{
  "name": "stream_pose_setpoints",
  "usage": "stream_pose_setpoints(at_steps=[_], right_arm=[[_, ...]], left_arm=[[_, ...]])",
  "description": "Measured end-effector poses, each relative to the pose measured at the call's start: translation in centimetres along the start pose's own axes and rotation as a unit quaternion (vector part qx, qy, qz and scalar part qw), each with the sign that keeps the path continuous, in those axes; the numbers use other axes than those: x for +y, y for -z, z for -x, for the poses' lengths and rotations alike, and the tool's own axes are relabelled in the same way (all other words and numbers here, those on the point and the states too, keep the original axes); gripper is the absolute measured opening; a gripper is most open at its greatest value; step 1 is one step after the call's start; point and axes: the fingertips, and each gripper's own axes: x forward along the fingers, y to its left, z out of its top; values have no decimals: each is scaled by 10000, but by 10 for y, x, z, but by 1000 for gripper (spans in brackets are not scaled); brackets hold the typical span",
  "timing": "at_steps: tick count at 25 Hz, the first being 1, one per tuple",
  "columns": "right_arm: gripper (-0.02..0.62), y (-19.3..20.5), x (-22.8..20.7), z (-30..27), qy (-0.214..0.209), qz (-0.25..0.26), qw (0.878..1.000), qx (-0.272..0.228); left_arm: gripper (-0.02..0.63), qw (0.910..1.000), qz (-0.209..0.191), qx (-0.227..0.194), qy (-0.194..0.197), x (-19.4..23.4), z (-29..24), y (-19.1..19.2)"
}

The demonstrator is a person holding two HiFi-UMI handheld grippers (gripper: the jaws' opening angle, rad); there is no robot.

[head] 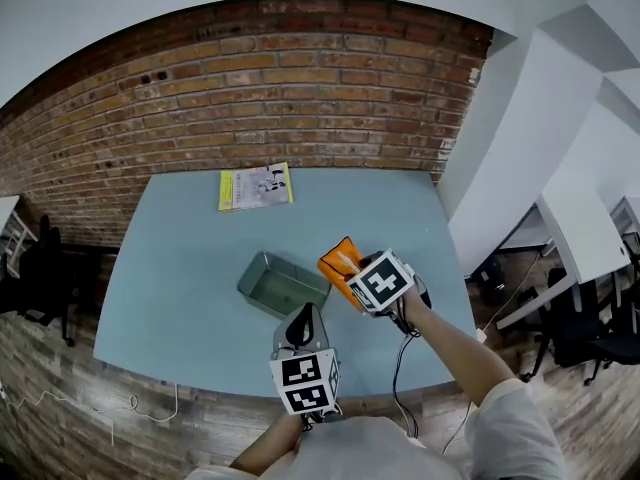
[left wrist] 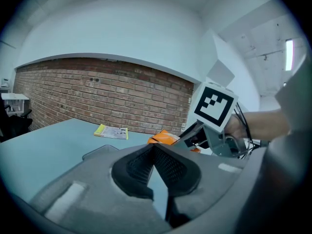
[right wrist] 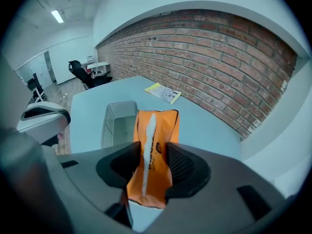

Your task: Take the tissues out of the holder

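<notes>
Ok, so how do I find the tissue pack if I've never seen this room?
Look at the big pale blue table by the brick wall. Just right of the see-through holder on it, the right gripper is shut on the tissue pack. It is the only bright orange thing, with a white tissue strip down its middle.

- My right gripper (right wrist: 155, 152) has its jaws clamped on the orange tissue pack (right wrist: 155, 130); nothing else fits there.
- The grey holder (head: 283, 286) stands just left of the pack, its top unblocked.
- My left gripper (left wrist: 154, 150), jaws together, hangs just behind the holder.
- The left half of the table (head: 170, 268) gives open passage.
- A yellow booklet (head: 256, 186) lies at the far edge.
</notes>
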Motion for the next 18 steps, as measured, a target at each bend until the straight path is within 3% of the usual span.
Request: stream_pose_setpoints(at_steps=[18], right_arm=[[178,66,-42,12,221,-714,9970,221]], left_arm=[[-5,9982,-179,275,510,-56,-22,13]])
